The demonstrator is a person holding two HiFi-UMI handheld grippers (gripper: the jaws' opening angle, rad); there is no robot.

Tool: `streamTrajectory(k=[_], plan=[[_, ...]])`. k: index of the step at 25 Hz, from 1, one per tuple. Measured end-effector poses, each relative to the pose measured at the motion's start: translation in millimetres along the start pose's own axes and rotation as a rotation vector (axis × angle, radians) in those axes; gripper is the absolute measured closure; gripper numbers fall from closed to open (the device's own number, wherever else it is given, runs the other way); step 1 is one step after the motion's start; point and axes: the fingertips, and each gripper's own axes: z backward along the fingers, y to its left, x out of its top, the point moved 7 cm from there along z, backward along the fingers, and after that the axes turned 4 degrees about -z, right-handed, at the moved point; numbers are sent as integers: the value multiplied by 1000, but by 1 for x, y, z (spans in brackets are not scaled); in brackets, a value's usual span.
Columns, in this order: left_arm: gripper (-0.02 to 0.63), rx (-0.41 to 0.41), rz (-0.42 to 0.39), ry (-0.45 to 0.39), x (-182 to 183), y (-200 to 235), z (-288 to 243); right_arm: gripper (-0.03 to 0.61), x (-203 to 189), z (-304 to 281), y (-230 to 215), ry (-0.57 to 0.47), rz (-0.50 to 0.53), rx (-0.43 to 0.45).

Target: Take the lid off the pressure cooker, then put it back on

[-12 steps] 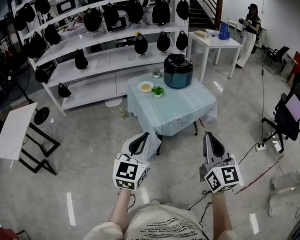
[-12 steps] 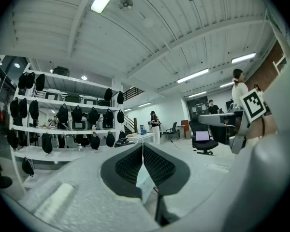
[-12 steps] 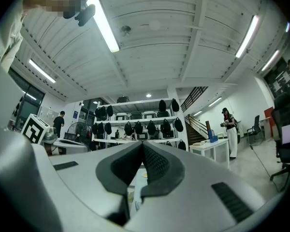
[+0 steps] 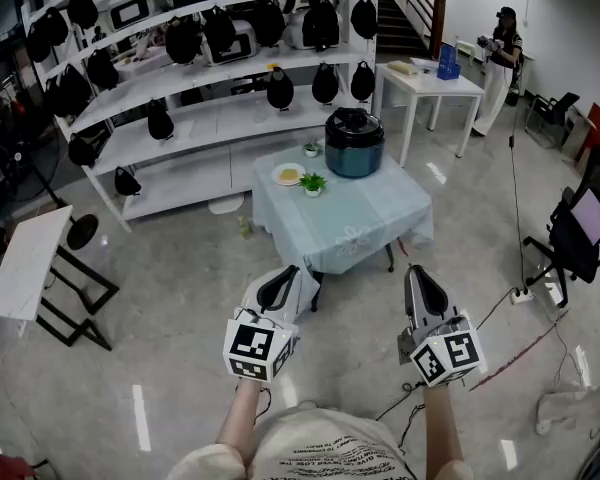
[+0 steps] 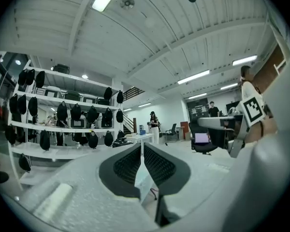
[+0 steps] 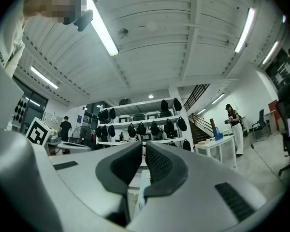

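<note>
The dark teal pressure cooker point(image 4: 355, 143) with its black lid point(image 4: 353, 120) on stands at the back of a small table covered by a pale blue cloth point(image 4: 355, 226), far ahead of me. My left gripper point(image 4: 277, 286) and right gripper point(image 4: 424, 286) are held side by side near my body, well short of the table. Both are shut with nothing between the jaws. In the left gripper view the gripper point(image 5: 143, 149) points level across the room; in the right gripper view the gripper point(image 6: 144, 151) points slightly upward toward the shelves.
On the table sit a plate of food point(image 4: 290, 174), a small potted plant point(image 4: 313, 182) and a little bowl point(image 4: 311, 149). Shelves point(image 4: 210, 118) with black bags and cookers stand behind. A white side table point(image 4: 30, 258) is at left, an office chair point(image 4: 580, 233) at right, and a person point(image 4: 500, 68) stands far back.
The view has shifted very slightly; both grippers stay shut in nearly the same place. At lower right a person's legs have moved out of the frame.
</note>
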Motion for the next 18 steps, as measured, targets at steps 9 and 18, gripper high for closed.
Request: streamTrajectory(k=[9,18], plan=[[414,-13,57,-29,-7,-6,-14,438,-9,-1,-19,31,-22,-14],[342,-15,36,2,-15,-22,-27,287,-17,2,-40,57,-75,-11]])
